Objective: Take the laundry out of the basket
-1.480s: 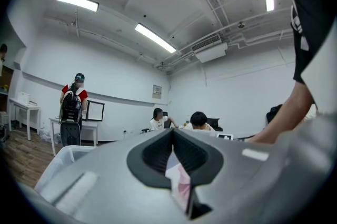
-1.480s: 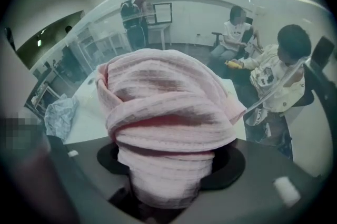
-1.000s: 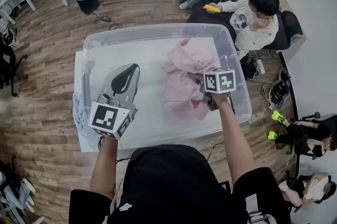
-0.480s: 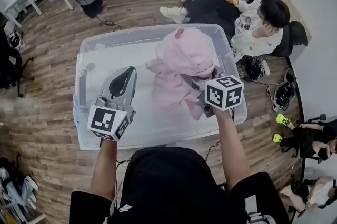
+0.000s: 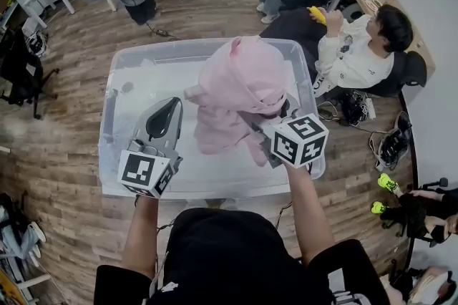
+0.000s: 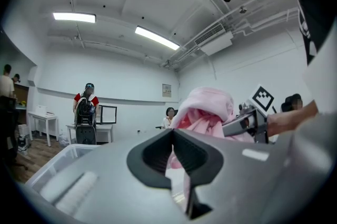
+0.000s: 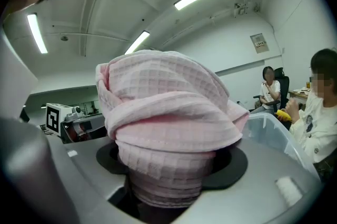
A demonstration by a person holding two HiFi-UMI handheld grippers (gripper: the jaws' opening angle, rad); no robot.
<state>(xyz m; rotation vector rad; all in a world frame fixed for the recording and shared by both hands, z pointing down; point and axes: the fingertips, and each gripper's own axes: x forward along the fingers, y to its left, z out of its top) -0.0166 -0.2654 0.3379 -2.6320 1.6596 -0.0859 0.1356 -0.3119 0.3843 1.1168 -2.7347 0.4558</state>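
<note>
Right gripper (image 5: 259,129): jaws partly apart, clamped on a bunched fold of the pink laundry.
Pink laundry (image 5: 240,81): waffle-weave cloth, held up over the right half of the basket, lower folds hanging down.
Basket (image 5: 114,117): clear plastic bin.
Left gripper (image 5: 166,114): jaws fully together, nothing between them, over the basket's left half.
Marker cubes (image 5: 300,140): 1 per gripper, black-and-white square patterns.
Wall sign (image 7: 258,42): too small to read.

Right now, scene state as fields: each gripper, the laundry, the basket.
left gripper: jaws together, nothing between them, held over the basket's left side
right gripper: clamped on the pink cloth
pink cloth: waffle weave, bunched over the right gripper, held above the basket, a tail hanging down toward it
basket: clear plastic bin, open top, in front of the person
</note>
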